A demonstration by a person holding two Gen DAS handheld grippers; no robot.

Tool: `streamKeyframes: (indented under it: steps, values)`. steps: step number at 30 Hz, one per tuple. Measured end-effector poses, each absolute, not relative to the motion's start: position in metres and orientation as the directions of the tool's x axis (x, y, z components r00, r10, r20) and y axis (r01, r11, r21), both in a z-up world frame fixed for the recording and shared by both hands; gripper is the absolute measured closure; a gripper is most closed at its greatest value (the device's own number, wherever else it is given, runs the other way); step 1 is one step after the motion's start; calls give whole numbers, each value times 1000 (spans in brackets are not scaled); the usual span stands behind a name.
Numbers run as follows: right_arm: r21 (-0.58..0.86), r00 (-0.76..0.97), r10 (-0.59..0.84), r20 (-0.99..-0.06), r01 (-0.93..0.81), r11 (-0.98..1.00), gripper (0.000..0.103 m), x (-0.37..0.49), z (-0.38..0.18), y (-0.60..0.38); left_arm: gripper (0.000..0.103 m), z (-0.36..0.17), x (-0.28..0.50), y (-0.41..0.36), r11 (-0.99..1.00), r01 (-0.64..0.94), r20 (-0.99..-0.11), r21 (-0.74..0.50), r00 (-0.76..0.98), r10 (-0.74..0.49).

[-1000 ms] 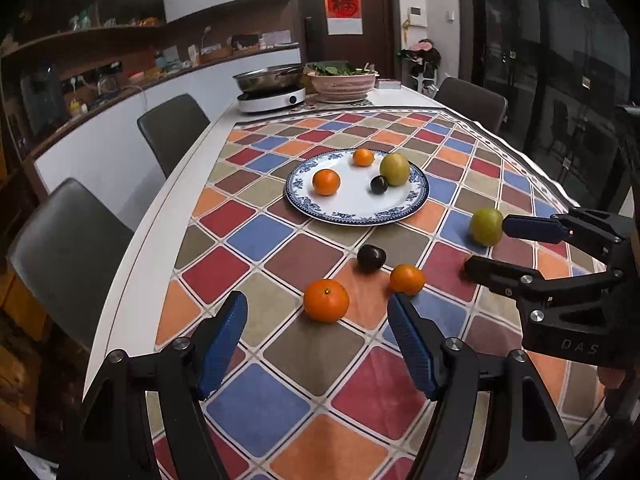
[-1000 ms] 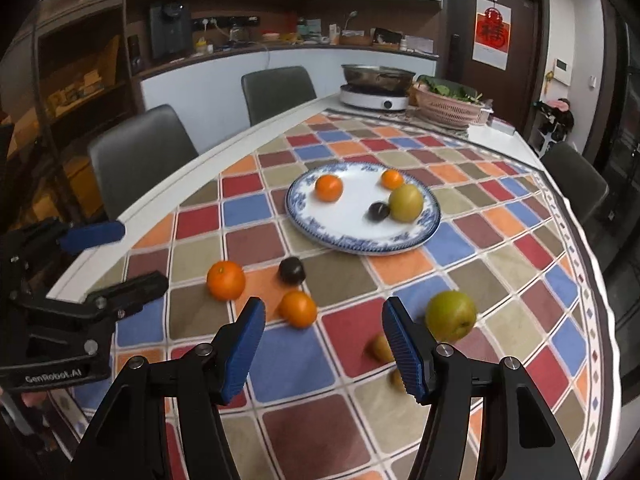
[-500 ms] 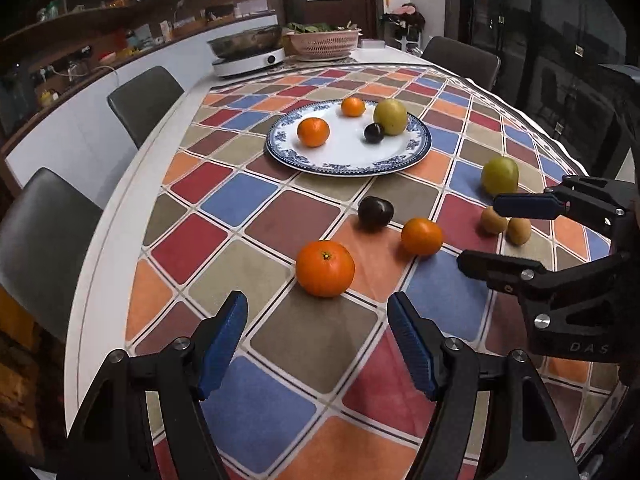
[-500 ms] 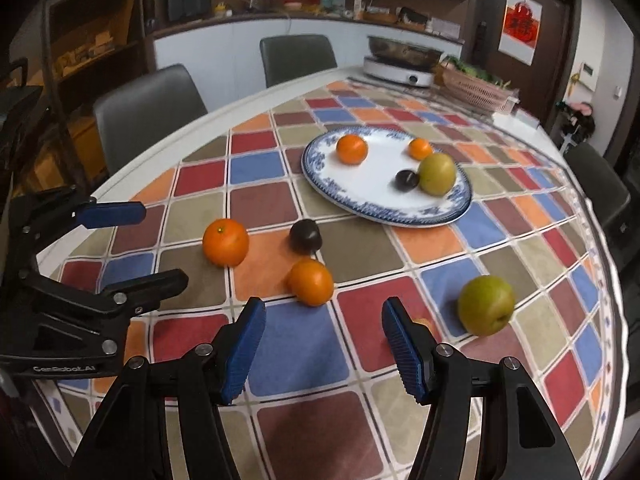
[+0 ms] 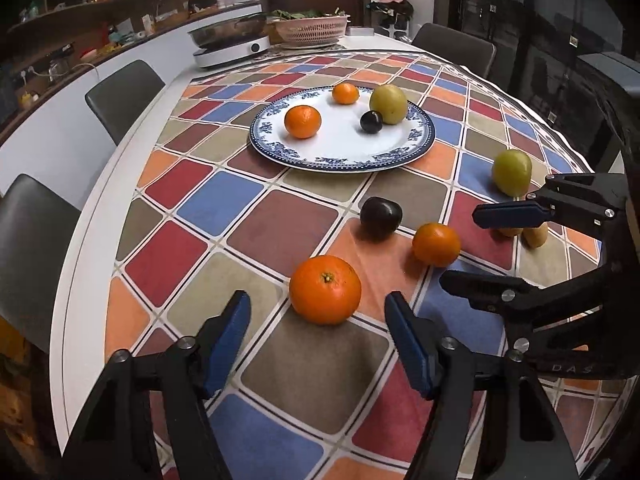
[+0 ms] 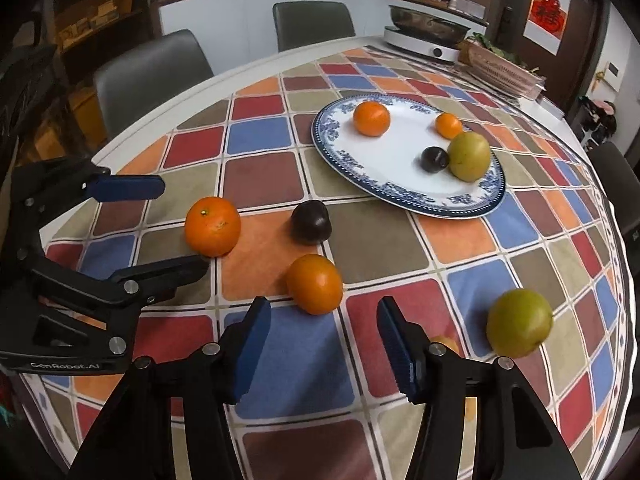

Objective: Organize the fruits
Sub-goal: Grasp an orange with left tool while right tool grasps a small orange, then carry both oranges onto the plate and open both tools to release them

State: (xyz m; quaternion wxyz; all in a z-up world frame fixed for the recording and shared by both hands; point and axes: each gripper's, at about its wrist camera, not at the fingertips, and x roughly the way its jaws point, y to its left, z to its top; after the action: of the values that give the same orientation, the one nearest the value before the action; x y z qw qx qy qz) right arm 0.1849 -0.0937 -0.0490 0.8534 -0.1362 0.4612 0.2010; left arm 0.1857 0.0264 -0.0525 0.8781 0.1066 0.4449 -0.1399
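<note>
A large orange (image 5: 325,290) lies on the checked tablecloth just ahead of my left gripper (image 5: 318,304). Its jaws are closing and the pads stay clear of the fruit. A smaller orange (image 6: 315,284) sits right in front of my right gripper (image 6: 323,312). Those jaws are closing too, with nothing pressed between them. Further back, the blue-rimmed plate (image 5: 280,152) holds two oranges, a green fruit and a dark plum. Loose on the cloth are a dark plum (image 5: 381,216), a green fruit (image 5: 512,172) and small brown fruits (image 5: 536,234), partly hidden behind the right gripper's finger.
A cooker with a steel pan (image 5: 230,42) and a pink basket (image 5: 312,28) stand at the table's far end. Grey chairs (image 5: 124,96) line the left side. The table's white edge (image 5: 80,240) curves close on the left.
Both grippers have come down and forward toward the loose oranges, which now look larger and nearer. Both pairs of jaws have narrowed a little. No fruit has moved.
</note>
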Motion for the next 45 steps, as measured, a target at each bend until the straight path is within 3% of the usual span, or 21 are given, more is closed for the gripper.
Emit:
streamKeyframes:
  steps: [15,18,45]
  values:
    - [-19,459,231,-858,-479,878,61,203,-59,-88,53,-64,201,20,939,344,-832,21,526,-174]
    - [8,442,251,-861,-481,877,70,203,-60,-89,58,-66,204,21,943,332,-838,7,516,-175]
    - [50,585,287,-759,-387,921,70,181,0,-115,62,-8,177,18,962,274,-760,-12,622,-187]
